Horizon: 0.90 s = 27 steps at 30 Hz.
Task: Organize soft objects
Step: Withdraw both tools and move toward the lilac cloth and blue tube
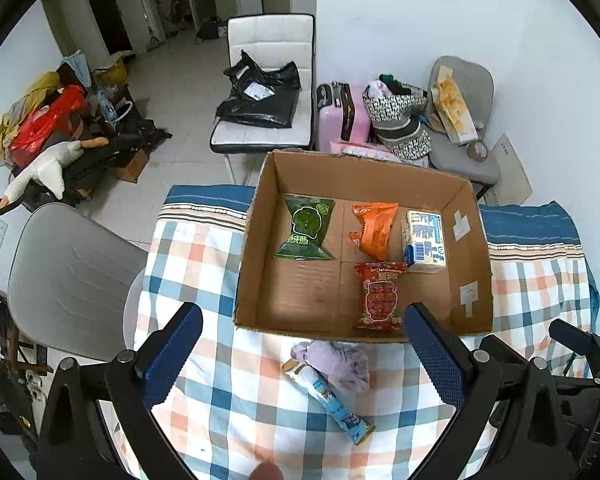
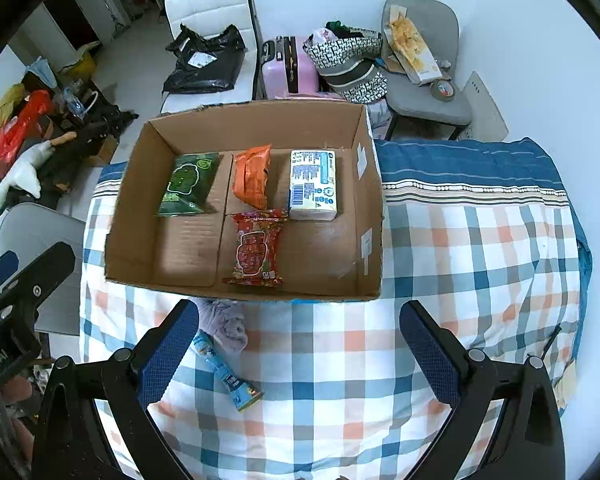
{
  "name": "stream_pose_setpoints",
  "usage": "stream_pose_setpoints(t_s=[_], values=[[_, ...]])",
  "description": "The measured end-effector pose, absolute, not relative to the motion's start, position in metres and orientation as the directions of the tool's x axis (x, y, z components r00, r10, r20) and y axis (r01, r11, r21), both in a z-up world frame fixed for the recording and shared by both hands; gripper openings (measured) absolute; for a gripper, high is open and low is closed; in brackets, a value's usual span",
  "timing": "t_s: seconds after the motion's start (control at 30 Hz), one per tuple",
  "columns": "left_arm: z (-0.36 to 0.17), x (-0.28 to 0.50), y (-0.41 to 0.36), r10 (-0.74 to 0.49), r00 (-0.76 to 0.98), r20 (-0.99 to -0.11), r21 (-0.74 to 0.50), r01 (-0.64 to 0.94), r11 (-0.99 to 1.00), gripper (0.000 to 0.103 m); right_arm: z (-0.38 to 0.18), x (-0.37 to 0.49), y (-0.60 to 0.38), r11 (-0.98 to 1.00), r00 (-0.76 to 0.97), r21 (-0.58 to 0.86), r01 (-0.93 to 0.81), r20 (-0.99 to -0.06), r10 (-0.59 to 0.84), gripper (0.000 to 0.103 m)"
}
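A cardboard box [image 1: 470, 264] [image 2: 370, 208] stands on the checked cloth and holds a green packet [image 1: 306, 228] [image 2: 186, 184], an orange packet [image 1: 374, 228] [image 2: 254, 178], a red packet [image 1: 380, 296] [image 2: 256, 250] and a white tissue pack [image 1: 425, 242] [image 2: 314, 186]. In front of the box lie a lilac soft cloth [image 1: 338, 362] [image 2: 226, 322] and a long blue tube packet [image 1: 328, 396] [image 2: 228, 376]. My left gripper [image 1: 300, 356] is open above these two. My right gripper [image 2: 300, 352] is open over bare cloth, the tube just inside its left finger.
The checked cloth [image 2: 480, 280] covers the table, with room right of the box. Behind stand a white chair with a black bag [image 1: 260, 96], a pink suitcase [image 1: 342, 116] and a grey chair [image 1: 460, 120]. Another grey chair [image 1: 68, 276] is at the table's left edge.
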State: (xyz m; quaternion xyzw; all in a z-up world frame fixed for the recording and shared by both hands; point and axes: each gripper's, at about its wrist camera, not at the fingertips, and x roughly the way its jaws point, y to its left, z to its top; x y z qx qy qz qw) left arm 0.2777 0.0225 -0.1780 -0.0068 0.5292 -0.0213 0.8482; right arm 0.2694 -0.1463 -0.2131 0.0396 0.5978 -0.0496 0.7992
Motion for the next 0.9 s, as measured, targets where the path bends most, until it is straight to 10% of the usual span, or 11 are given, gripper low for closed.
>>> stream_pose_setpoints(t_s=[0.3,0.6,0.9], values=[[-0.210,0.244,0.030,-0.049,0.357,-0.933,-0.068,-0.041,0.997,0.103,-0.231,0.233,-0.166,0.982,0.249,0.076,0.171,-0.968,0.032,0.102],[-0.357,0.222,0.013,-0.101,0.052,-0.994,-0.106,-0.115,0.988,0.101,-0.323,0.187,-0.196,0.957,0.071,0.158,0.242,-0.987,0.145,0.102],[-0.439,0.222,-0.007,-0.078,-0.043,-0.996,-0.075,-0.069,0.995,0.039,-0.346,0.198,-0.176,0.977,0.064,0.196,0.087,-0.980,0.191,0.102]])
